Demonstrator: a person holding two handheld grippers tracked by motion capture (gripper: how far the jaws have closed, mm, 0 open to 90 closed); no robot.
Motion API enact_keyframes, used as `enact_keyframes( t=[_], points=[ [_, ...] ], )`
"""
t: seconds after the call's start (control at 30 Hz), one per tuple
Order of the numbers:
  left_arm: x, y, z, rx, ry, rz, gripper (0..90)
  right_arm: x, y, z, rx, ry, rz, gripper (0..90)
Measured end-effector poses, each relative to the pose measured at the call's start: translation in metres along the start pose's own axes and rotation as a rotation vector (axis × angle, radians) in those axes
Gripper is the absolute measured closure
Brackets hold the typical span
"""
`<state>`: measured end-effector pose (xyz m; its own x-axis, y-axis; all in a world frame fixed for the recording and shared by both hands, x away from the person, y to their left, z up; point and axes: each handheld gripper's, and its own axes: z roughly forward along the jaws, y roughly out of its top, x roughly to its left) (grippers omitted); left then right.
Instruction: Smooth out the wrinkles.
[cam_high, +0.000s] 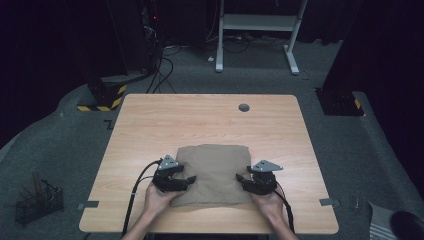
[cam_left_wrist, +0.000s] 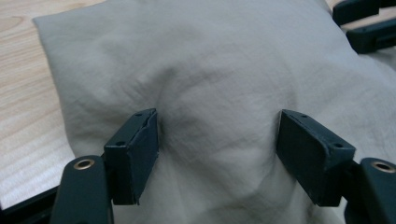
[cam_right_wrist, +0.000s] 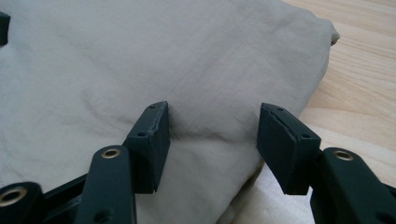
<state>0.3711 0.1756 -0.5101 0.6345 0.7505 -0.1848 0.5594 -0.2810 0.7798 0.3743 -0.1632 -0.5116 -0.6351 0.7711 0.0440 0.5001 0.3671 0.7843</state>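
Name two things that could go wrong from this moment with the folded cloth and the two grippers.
1. The left gripper stands open over a raised wrinkle in the cloth; closing there might pinch just the top layer and pull the fold apart.
2. The right gripper is open at the cloth's edge, with one jaw near bare table; it could miss the edge or grip unevenly, skewing the cloth.

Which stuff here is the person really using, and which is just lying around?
Being used:
- folded beige cloth
- left gripper, jaws open over the cloth
- right gripper, jaws open at the cloth's edge
- wooden table

Just lying around:
- wire basket on the floor
- white frame behind the table
- floor cables
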Motion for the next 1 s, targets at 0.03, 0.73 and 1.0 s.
enact_keyframes(
  t=[0.03, 0.73, 1.0],
  points=[
    [0.002, 0.001, 0.002, 0.0, 0.001, -0.004, 29.5, 0.0, 0.001, 0.001, 0.001, -0.008, 0.001, 44.1],
    [0.034, 0.038, 0.041, -0.018, 0.068, -0.03, 27.9, -0.037, 0.031, 0.038, -0.004, -0.101, 0.059, 40.8],
    [0.039, 0.042, 0.044, -0.038, 0.074, -0.045, 26.3, -0.045, 0.033, 0.041, -0.021, -0.094, 0.078, 39.8]
  ],
)
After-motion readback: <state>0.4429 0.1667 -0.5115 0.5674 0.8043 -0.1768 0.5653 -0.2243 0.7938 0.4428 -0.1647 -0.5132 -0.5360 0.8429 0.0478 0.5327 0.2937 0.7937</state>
